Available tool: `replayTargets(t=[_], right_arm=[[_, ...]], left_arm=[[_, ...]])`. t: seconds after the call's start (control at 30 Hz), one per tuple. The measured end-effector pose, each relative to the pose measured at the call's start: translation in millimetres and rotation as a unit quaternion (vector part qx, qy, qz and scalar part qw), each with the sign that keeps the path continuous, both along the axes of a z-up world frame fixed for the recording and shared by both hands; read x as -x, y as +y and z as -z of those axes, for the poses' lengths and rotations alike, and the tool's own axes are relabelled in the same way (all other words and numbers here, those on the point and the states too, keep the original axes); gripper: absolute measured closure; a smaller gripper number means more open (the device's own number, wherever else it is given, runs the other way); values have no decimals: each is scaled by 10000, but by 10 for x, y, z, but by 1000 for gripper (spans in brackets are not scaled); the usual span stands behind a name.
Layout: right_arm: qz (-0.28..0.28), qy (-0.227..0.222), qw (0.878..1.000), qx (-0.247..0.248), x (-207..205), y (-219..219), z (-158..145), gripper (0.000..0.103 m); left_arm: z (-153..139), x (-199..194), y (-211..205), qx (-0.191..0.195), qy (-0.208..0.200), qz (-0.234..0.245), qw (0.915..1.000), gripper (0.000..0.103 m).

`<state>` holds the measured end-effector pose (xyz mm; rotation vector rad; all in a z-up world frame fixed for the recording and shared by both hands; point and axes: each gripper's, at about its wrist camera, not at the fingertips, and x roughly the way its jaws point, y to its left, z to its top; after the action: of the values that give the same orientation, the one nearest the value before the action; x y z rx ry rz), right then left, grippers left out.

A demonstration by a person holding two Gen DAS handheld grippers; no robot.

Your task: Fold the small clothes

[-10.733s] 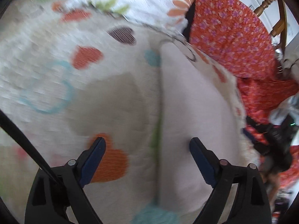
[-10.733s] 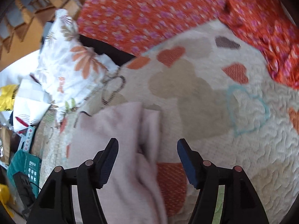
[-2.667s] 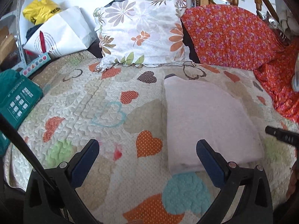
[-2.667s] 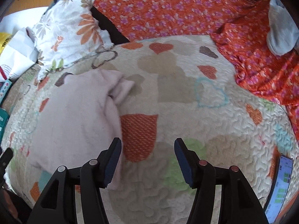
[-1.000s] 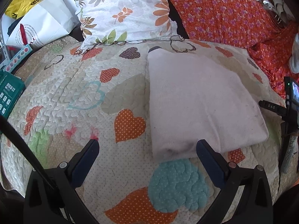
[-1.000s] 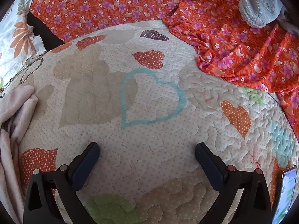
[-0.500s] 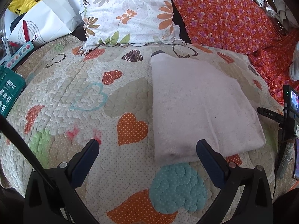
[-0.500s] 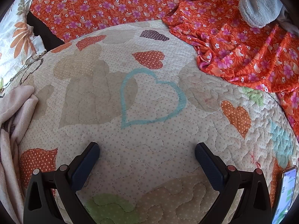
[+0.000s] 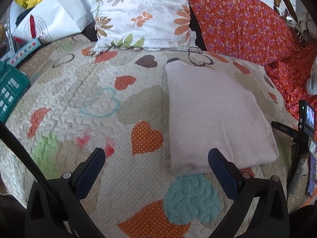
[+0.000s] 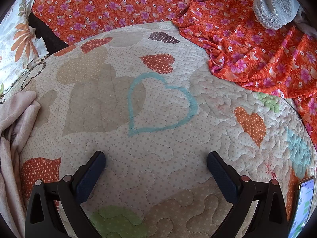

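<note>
A pale pink garment (image 9: pixel 214 117) lies folded into a flat rectangle on the heart-patterned quilt (image 9: pixel 83 123). Its near edge is just in front of my left gripper's right finger. My left gripper (image 9: pixel 156 166) is open and empty, held above the quilt to the garment's near left. In the right wrist view the garment's loose folded edges (image 10: pixel 13 123) show at the far left. My right gripper (image 10: pixel 156 168) is open and empty over the bare quilt (image 10: pixel 158 138), apart from the garment.
A floral pillow (image 9: pixel 142 13) and orange flowered cloth (image 9: pixel 243 25) lie at the back. A white bag (image 9: pixel 51 21) and a teal box (image 9: pixel 10 91) are at the left. A grey fleece item (image 10: pixel 275 2) lies on the orange cloth (image 10: pixel 257 45). A phone (image 10: pixel 301 204) lies at the quilt's right edge.
My left gripper has drawn back and risen a little, so the folded garment sits slightly farther away. My right gripper has not moved. Both stay open.
</note>
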<state>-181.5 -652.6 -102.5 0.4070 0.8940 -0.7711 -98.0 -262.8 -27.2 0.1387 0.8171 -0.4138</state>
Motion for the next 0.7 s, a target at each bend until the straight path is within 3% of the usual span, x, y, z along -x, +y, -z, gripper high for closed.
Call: replayTargets(t=[0.7], right_arm=[[2, 0, 10000, 1, -4, 2, -1, 0]], left_arm=[[58, -29, -4, -268, -56, -82, 9996, 0]])
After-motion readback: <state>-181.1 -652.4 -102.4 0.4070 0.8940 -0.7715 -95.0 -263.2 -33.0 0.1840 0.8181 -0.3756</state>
